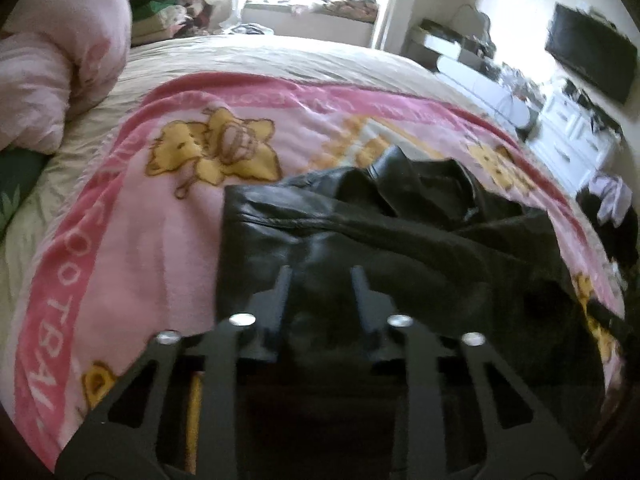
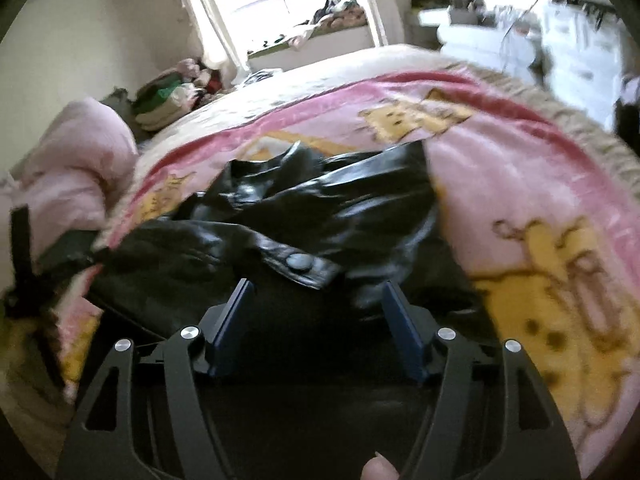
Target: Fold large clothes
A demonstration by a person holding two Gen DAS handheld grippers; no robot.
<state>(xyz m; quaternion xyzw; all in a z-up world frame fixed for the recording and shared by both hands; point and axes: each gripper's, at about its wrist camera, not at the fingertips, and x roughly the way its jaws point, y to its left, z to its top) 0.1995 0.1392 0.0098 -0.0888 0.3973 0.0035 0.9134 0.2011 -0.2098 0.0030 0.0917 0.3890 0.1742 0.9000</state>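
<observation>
A black leather jacket lies crumpled on a pink blanket with yellow cartoon prints spread over the bed. In the left wrist view my left gripper sits at the jacket's near edge, its jaws narrow and closed on a bunch of the leather. In the right wrist view the same jacket lies across the pink blanket, with a cuff and its snap button just ahead of my right gripper. That gripper stands open over the leather, its blue pads apart and gripping nothing.
A bunched pink duvet lies at the bed's left. A pile of clothes sits by the window. A white dresser and a dark screen stand past the bed's right edge. A fingertip shows at the bottom.
</observation>
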